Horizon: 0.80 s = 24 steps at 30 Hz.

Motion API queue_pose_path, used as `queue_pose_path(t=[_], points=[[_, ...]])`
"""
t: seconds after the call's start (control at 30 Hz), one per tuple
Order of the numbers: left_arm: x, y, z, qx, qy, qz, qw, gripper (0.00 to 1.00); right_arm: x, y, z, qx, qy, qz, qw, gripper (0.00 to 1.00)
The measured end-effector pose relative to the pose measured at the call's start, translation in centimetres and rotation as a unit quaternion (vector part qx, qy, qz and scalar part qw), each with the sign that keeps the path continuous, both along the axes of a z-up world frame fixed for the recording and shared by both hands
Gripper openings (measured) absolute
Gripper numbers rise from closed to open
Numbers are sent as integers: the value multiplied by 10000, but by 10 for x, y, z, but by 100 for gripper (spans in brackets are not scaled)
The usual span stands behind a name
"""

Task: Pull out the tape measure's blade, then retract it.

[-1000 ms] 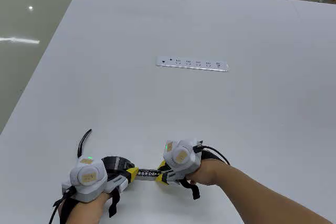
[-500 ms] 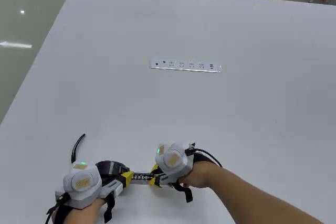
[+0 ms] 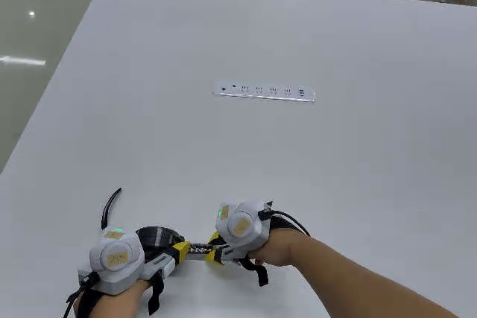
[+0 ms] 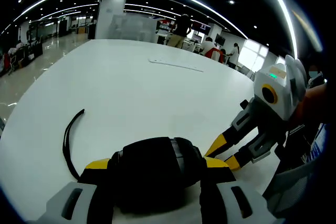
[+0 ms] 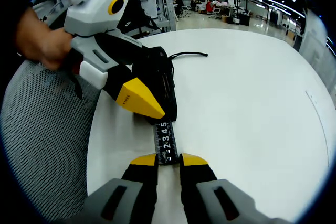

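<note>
The black tape measure case [image 3: 153, 238] lies at the table's near edge, and my left gripper [image 3: 168, 248] is shut on it. In the left gripper view the case [image 4: 152, 169] sits between the yellow-tipped jaws of my left gripper [image 4: 157, 164]. A short length of blade [image 3: 198, 249] runs from the case to my right gripper [image 3: 213, 249]. In the right gripper view the blade [image 5: 165, 139], printed 2 to 5, is pinched at its end by my right gripper [image 5: 168, 159]. The two grippers stand close together.
A black strap [image 3: 110, 207] curls on the white table [image 3: 298, 154] left of the case. A white power strip [image 3: 263, 92] lies mid-table, far ahead. A grey mesh chair [image 5: 42, 145] is beside the table's near edge.
My right gripper has moved left toward the case, and the blade showing between the grippers has become shorter. The left gripper has kept its hold on the case.
</note>
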<state>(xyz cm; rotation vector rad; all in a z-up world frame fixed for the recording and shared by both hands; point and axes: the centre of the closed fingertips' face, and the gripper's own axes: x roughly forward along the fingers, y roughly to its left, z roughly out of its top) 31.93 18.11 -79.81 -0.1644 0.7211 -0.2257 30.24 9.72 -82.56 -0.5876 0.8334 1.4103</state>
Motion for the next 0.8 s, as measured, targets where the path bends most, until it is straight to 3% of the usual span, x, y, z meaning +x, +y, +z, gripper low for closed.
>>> queue_pose_path(t=[0.8], points=[[1,0,-1,-15,5,26,10000,63,0,14,1,183,16,5,9998,15]])
